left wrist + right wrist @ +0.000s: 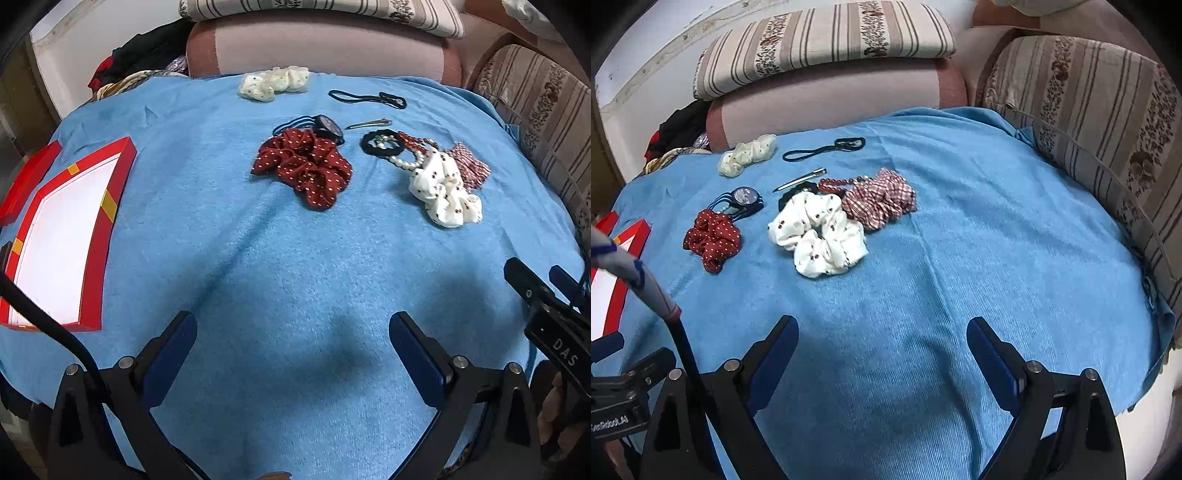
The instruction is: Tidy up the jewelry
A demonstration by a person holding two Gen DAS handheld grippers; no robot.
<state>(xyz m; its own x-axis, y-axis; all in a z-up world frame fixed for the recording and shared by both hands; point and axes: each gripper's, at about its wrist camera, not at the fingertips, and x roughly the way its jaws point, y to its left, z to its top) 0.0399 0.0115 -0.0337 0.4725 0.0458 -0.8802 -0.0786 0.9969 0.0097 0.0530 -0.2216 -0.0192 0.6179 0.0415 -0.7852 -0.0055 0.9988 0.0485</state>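
While both claws hang wide apart with nothing between their fingers, the blue cloth (258, 258) spreads under everything, covering what may be a tabletop, though the surface beneath is hidden. Behind the cloth stands a pink sofa (827, 96) with striped cushions (827, 40). At the cloth's left edge lies the red box (94, 240), open, its white inside bare, with what looks like its red lid (29, 181) just beside it on the far left. The left claw (291, 354) hovers over the near middle of the cloth; the right claw (882, 358) hovers over the near part too, and it shows at the right border of the left wrist view.

Toward the cloth's middle sits the dark red dotted scrunchie (306, 170), and right of it the white printed scrunchie (445, 192), which touches the red checked scrunchie (881, 201). A cream scrunchie (275, 83) lies at the cloth's far edge. Just behind the dark red scrunchie rests a watch (327, 125) on blue hair ties (291, 123). Between the two nearer scrunchies sit a black ring-shaped tie (382, 142), a pearl bracelet (406, 160) and a red bead string (415, 140). Farther back lie a black elastic band (365, 98) and a thin hair clip (369, 123)
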